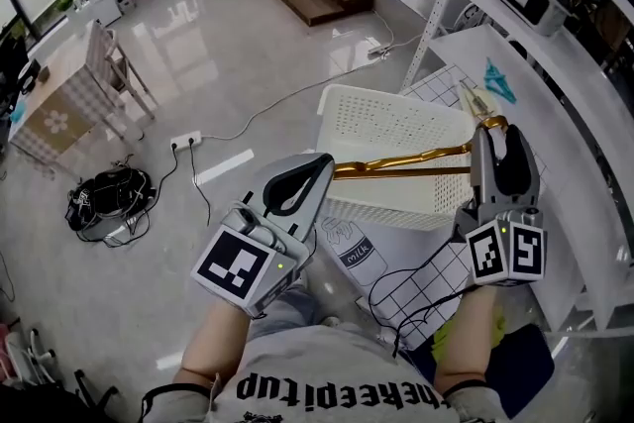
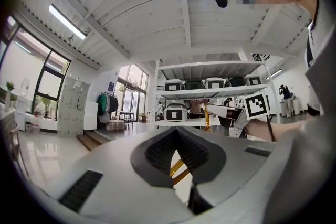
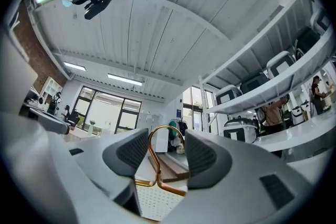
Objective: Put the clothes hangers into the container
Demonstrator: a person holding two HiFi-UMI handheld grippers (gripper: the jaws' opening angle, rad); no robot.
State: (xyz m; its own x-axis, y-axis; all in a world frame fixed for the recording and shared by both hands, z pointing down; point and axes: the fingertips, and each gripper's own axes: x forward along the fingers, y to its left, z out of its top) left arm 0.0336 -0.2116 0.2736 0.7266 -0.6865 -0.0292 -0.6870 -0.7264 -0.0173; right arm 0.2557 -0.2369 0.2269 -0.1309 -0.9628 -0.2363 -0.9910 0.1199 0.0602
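Gold hanger (image 1: 406,160) pinched at one end by shut left gripper (image 1: 319,171); hook only bracketed by right gripper (image 1: 497,136), jaws apart. Could pivot, snag container (image 1: 396,129) rim, fall outside.

We see a gold hanger (image 1: 406,161) against the white container (image 1: 396,124), its walls dotted with small holes. The left gripper (image 1: 324,162) and right gripper (image 1: 503,139) are pale grey, with black ribbed fingers (image 3: 128,152) and black-and-white square markers. The counter (image 1: 451,263) is white with a thin black grid, and the floor (image 1: 228,64) is glossy pale grey.
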